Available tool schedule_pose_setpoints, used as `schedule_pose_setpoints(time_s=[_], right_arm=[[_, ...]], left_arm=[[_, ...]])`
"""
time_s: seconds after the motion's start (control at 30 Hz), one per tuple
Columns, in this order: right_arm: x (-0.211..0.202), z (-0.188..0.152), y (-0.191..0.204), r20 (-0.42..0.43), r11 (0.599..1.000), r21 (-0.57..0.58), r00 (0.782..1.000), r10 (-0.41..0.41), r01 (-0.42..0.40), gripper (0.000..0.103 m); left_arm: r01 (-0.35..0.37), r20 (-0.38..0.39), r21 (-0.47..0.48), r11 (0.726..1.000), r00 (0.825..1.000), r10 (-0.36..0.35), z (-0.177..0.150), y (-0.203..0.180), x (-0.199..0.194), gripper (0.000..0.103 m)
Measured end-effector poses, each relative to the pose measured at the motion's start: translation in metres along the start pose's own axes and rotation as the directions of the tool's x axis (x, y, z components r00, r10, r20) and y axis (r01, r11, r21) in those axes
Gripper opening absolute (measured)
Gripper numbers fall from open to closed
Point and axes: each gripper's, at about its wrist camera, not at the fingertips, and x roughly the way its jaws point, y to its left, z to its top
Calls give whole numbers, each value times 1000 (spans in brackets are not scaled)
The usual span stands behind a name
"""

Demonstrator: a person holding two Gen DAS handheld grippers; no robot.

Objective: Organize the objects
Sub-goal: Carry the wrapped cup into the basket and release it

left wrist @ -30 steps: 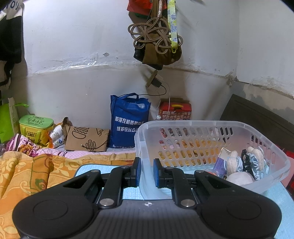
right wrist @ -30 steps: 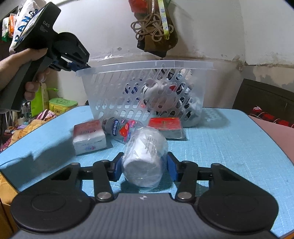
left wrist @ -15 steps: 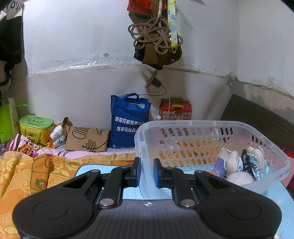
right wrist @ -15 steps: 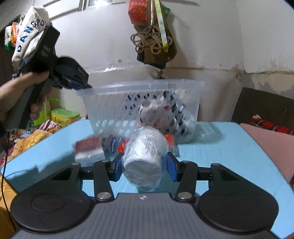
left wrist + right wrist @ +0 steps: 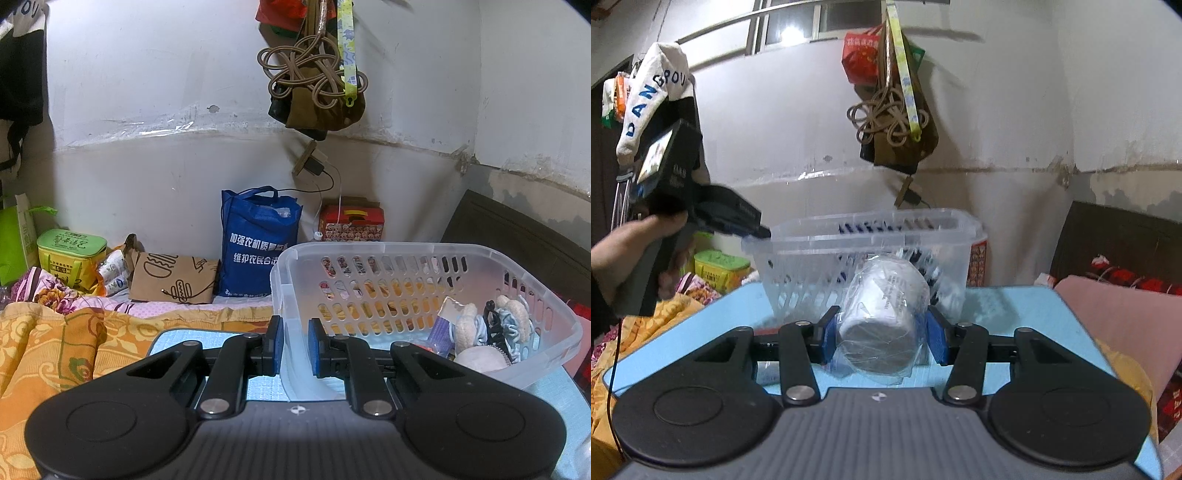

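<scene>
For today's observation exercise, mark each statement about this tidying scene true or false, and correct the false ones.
1. The right claw grips a wrapped white roll. True.
2. The left claw holds the basket by its corner rim. True.
3. The basket is empty. False: a few small things lie in it, at one end.
4. The table is red. False: its top is light blue.
5. A blue bag stands by the wall. True.
</scene>
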Motion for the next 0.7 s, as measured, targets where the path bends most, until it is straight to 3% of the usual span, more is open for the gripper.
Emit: schedule_pose_setpoints(time_s=[0.2,0.4,0.57,0.7], right_arm=[[4,23,-1,33,1000,-17,999,5,-5,51],[22,71,4,81,998,-48,996,36,-32,52],[82,110,11,31,998,-41,999,44,-43,52],[121,112,13,-64,998,-8,996,65,-65,52]], left_arm=[[2,-2,1,1000,1000,-2,0,1,1,17],[5,-4,-1,1000,1000,-5,-1,2,1,17],[7,-5,-3,1000,1000,-7,-1,1,1,17],[15,-6,-8,1000,1000,-15,-2,2,1,17]])
